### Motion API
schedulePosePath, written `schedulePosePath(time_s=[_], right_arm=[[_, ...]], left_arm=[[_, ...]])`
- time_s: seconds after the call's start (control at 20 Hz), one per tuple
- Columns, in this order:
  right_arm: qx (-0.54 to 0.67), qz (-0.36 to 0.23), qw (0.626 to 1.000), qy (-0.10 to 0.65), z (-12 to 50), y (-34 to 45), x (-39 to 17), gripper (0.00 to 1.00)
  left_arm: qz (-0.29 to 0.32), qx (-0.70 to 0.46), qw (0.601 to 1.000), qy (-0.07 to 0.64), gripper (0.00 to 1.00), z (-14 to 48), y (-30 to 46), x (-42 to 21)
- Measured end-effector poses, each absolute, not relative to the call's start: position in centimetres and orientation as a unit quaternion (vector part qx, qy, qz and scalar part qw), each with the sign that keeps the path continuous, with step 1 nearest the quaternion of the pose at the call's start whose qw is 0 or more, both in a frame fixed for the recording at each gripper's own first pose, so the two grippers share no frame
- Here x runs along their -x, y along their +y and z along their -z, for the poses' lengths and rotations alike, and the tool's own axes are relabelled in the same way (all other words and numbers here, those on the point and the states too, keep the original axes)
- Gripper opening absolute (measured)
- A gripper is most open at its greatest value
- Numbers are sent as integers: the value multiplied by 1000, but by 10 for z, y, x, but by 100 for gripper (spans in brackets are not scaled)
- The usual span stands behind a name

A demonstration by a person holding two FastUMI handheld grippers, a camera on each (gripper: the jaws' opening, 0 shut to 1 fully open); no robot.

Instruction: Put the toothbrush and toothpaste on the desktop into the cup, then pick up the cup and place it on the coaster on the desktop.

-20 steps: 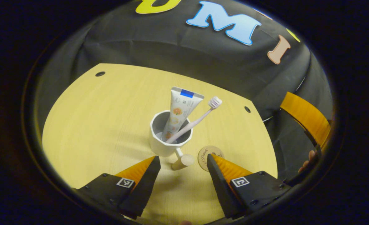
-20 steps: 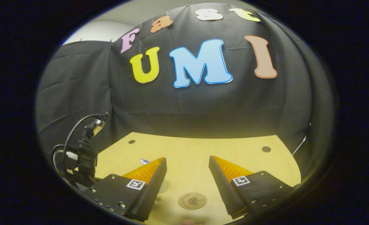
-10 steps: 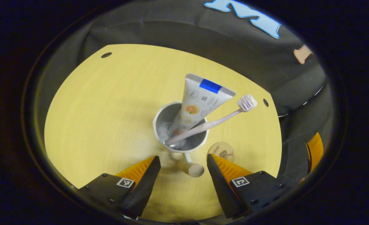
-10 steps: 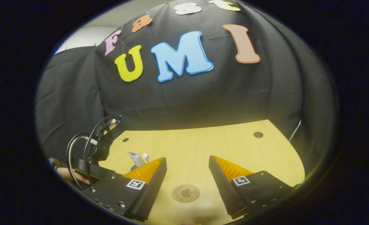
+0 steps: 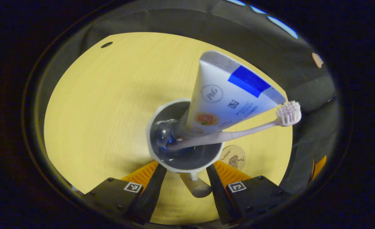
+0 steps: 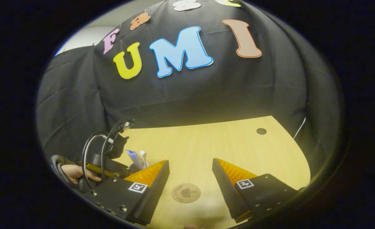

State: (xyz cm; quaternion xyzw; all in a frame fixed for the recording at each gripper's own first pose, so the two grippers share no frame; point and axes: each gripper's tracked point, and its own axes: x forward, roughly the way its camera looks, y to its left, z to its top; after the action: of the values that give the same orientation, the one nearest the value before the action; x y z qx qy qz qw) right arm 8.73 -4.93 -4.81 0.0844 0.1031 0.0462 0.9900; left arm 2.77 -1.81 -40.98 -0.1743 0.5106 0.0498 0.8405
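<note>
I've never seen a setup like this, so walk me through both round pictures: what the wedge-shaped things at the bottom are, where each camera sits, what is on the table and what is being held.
No robot here: a person holds a two-finger tool in each hand, and a fisheye camera rides on each, looking along its fingers. In the left gripper view, the left tool is open, its fingers on either side of the stubby handle of a white faceted cup on the pale wooden desktop. In the cup lean a white toothpaste tube with a blue patch and a pale pink toothbrush. A round brown coaster lies just beyond. In the right gripper view, the right tool hangs open, holding nothing, above that coaster; the person's hand shows at far left.
</note>
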Motion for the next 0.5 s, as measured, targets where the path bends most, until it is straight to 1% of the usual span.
schedulePosePath(time_s=[0.05,0.1,0.2,0.25,0.3,0.35,0.4,0.5], right_arm=[[-84,-45,990,104,48,-50,-87,86],[-85,-45,990,106,49,-51,-87,86],[-89,-45,989,108,50,-51,-87,86],[-91,-44,989,109,49,-52,-87,86],[-92,-43,989,109,50,-54,-88,86],[-93,-42,989,110,50,-55,-88,86],[-94,-41,989,110,50,-56,-87,86],[-95,-40,988,111,51,-57,-86,86]], left_arm=[[-51,173,839,513,82,412,-18,-29],[-56,172,838,515,79,414,-17,-29],[-56,180,835,516,77,416,-16,-29],[-60,180,834,518,65,416,-15,-29],[-62,178,832,522,57,418,-14,-27],[-60,175,832,523,51,418,-15,-27],[-58,172,832,524,47,419,-16,-27],[-65,166,830,528,45,421,-14,-25]])
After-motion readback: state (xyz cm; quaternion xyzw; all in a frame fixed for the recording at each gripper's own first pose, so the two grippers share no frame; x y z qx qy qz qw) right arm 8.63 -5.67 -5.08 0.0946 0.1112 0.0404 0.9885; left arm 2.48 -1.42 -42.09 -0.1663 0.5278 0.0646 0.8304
